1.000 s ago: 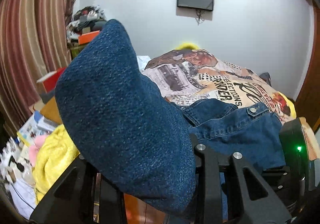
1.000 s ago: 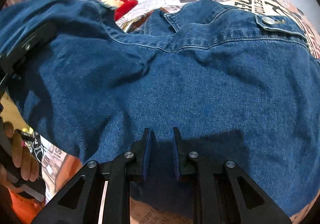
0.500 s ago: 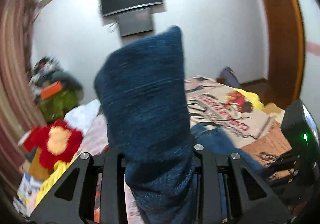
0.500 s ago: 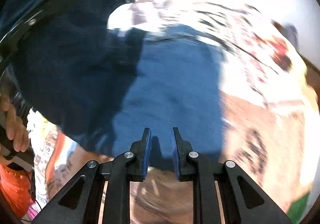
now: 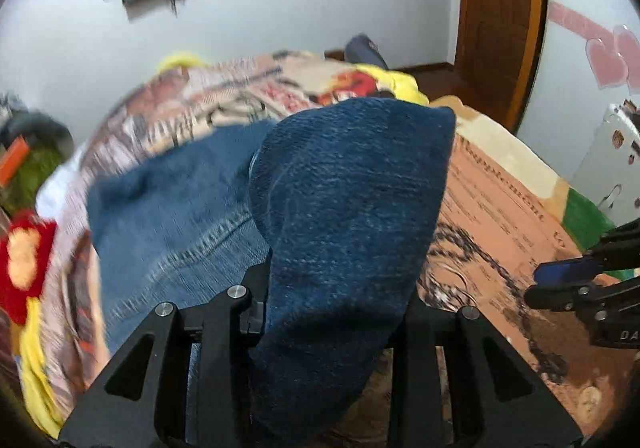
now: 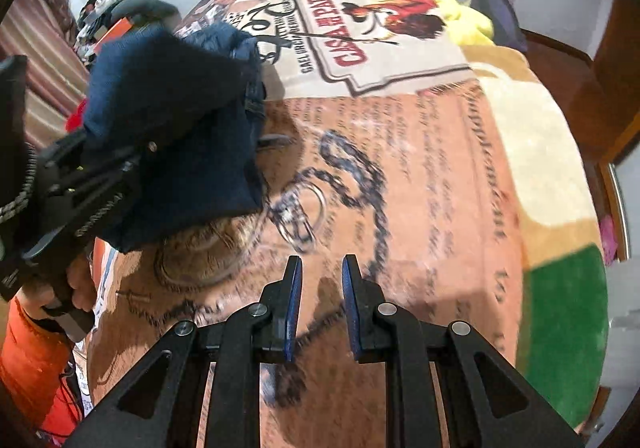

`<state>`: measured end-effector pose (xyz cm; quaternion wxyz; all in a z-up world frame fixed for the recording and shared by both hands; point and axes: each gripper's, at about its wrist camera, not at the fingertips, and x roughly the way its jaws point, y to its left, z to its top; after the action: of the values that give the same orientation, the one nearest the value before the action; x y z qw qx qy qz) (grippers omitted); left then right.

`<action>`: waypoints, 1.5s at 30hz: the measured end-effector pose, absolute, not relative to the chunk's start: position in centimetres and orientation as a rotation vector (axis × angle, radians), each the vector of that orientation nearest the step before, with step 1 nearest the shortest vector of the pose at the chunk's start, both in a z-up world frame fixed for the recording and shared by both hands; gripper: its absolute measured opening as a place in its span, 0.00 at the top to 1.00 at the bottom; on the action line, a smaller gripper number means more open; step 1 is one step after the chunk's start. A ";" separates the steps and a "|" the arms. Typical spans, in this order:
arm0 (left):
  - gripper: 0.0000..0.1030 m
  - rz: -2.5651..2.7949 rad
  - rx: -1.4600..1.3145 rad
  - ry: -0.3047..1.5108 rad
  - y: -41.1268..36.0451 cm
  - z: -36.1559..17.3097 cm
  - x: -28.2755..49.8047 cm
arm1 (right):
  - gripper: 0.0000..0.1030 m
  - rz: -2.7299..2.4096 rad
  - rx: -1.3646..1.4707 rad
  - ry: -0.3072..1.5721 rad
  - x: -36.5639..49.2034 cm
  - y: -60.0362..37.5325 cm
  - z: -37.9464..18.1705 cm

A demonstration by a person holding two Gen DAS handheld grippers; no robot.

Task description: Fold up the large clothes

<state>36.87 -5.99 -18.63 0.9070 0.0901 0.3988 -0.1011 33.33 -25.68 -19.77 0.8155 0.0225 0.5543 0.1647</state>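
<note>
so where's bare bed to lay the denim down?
Free: the orange text-printed stretch of the blanket ahead of the right gripper, out to its cream border and green corner. Crowded: the left side, where the left gripper holds the denim garment bunched, with clutter past that bed edge.

Bare blanket [image 6: 460, 176] ahead of right tool [image 6: 322, 284], denim garment [image 6: 172, 120] prob. blocking left

My rig: right gripper [image 6: 320, 300], black triangulated finger frames, silver screws, blue pads [image 6: 294, 304]. Left gripper [image 5: 332, 312], same black frames and screws, white lettering along its body. Below the left gripper, my orange sleeve [image 6: 28, 360].
</note>
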 end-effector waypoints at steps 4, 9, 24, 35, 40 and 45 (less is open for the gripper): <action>0.68 -0.182 0.220 0.863 -6.6 -19.2 35.8 | 0.85 0.338 0.055 1.162 32.2 -26.2 -19.1; 0.28 -0.308 0.061 0.926 -6.8 -18.7 33.8 | 0.85 0.343 0.045 1.133 31.8 -26.3 -17.8; 0.19 -0.069 -0.039 0.778 5.1 -12.8 31.8 | 0.85 0.528 -0.025 0.956 32.9 -18.9 -11.7; 0.18 -0.014 -0.002 0.946 8.5 -19.2 31.7 | 0.85 0.622 -0.243 0.960 36.7 -9.5 -14.4; 0.17 -0.041 -0.038 0.947 8.9 -20.1 31.3 | 0.85 0.588 -0.307 0.981 38.2 -10.3 -17.5; 0.14 -0.024 0.013 0.924 8.5 -20.5 30.1 | 0.72 0.528 -0.285 0.963 38.0 -13.7 -18.4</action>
<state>30.08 8.55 -20.49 0.8950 0.0061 0.4459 -0.0113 38.00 -13.67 -18.38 0.8435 -0.1348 0.4560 0.2499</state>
